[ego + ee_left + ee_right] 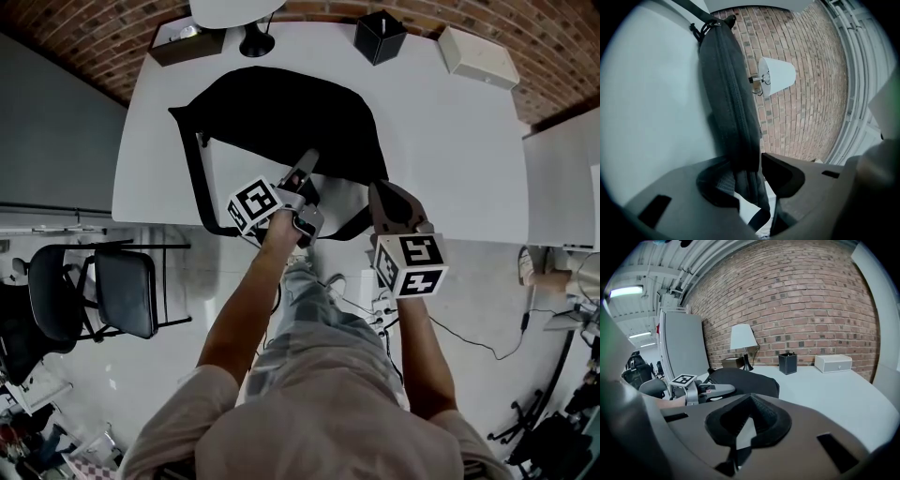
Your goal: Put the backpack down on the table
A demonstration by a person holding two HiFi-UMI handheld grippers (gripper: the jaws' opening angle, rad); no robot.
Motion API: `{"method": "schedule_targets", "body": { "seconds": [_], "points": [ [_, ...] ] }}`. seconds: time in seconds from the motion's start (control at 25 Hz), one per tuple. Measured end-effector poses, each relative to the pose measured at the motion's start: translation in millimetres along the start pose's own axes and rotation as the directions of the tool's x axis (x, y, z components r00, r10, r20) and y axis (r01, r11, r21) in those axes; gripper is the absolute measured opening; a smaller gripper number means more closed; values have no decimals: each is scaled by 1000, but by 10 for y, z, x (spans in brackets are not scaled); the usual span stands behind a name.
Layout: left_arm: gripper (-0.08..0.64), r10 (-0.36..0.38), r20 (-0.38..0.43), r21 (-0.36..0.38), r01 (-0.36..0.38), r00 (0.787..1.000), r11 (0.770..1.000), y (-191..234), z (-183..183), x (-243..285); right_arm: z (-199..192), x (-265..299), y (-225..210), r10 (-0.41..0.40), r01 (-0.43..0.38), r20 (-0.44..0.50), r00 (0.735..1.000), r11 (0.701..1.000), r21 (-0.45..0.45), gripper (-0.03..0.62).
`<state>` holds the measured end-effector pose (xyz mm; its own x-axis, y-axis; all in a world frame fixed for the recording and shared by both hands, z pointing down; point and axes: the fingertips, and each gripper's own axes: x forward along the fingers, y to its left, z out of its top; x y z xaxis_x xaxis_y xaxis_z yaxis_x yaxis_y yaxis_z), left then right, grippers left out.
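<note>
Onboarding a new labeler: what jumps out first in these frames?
First, the black backpack, lying across the middle of the white table. Next, the left gripper at the bag's near edge, its jaws open with the bag's rim between them. The right gripper sits just beside it, and each carries a marker cube.

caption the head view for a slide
black fabric backpack lying on the white table, left gripper open around its edge, right gripper on its strap
</note>
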<state>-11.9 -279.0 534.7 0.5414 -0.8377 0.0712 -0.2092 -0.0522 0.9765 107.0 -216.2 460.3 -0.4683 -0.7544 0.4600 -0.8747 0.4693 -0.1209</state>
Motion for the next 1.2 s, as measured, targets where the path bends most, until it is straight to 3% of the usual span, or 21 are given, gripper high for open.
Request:
{"method": "schedule_targets", "body": {
  "seconds": [0.44, 0.88, 1.0, 1.2],
  "points": [
    [135, 43, -6, 0, -43, 999, 999, 41, -60, -228, -32, -91, 157, 32, -32, 10, 999, 999, -4, 2],
    [133, 92, -4, 82, -92, 996, 992, -76, -94, -461, 14, -175, 284, 64, -64, 37, 997, 998, -9, 2],
    [133, 115, -8, 138, -113, 993, 984, -169, -99, -496, 69, -199, 311, 72, -71, 49, 996, 997, -10, 2],
    [125, 162, -25, 280, -149, 986, 948, -398, -162, -550, 161, -267, 371, 85, -84, 68, 994, 996, -23, 2]
  ]
}}
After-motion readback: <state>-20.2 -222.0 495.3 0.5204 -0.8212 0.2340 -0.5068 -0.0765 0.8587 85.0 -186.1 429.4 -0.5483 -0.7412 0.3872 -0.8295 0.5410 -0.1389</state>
